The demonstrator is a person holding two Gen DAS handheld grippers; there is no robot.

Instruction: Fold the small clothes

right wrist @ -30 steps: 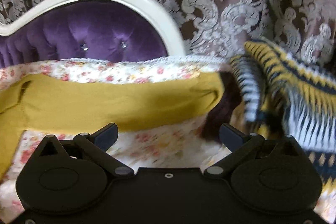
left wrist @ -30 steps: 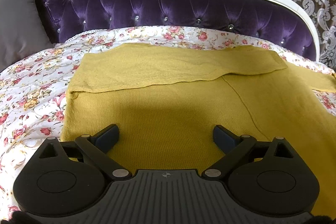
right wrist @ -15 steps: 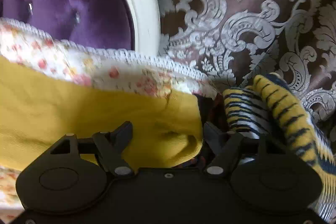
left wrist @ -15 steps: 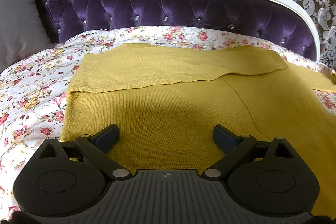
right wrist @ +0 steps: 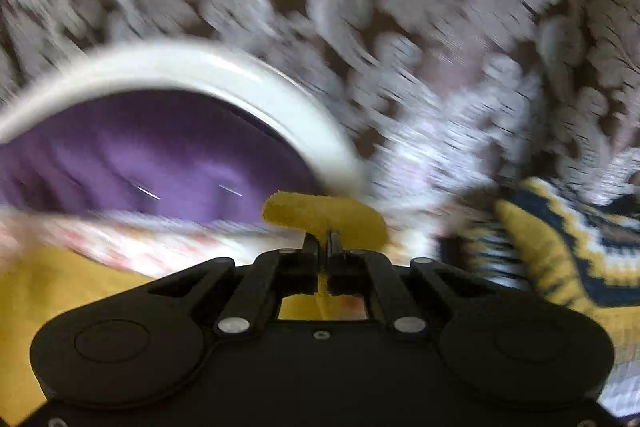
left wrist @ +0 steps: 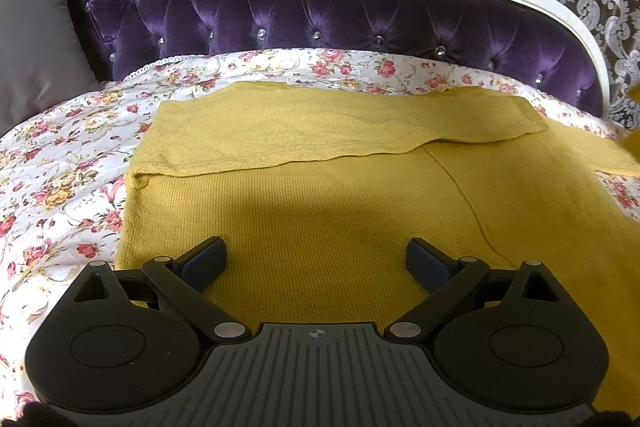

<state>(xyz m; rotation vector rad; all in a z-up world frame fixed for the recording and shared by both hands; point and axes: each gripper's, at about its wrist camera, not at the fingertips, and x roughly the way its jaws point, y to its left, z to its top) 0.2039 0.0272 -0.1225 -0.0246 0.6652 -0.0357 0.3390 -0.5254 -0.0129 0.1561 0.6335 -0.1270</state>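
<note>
Left wrist view shows the mustard sweater [left wrist: 320, 211] lying flat on the flowered bedspread [left wrist: 60, 187], with its long axis going from left to right across the bed. One sleeve [left wrist: 328, 131] is folded over the body along the far side, and it also points left to right, parallel to the purple tufted headboard [left wrist: 320, 15] behind it. On the far right the other sleeve reaches toward the edge of the picture. A grey pillow [left wrist: 36, 27] leans at the far left. The left gripper [left wrist: 316, 259] hangs over the near part of the sweater; its jaws stand wide apart and nothing is between them.

Right wrist view is strongly blurred. The right gripper [right wrist: 327, 243] has just been closing its jaws, and now they are pressed together on the cuff [right wrist: 326, 215] of the sweater's right sleeve. The cuff sticks out past the fingertips as a short yellow band lying across them, left to right, in front of the headboard's white frame [right wrist: 240, 79]. A striped yellow, navy and white knit [right wrist: 560, 251] lies to the right of the gripper. Patterned brown and silver curtain [right wrist: 400, 7] fills the far background.
</note>
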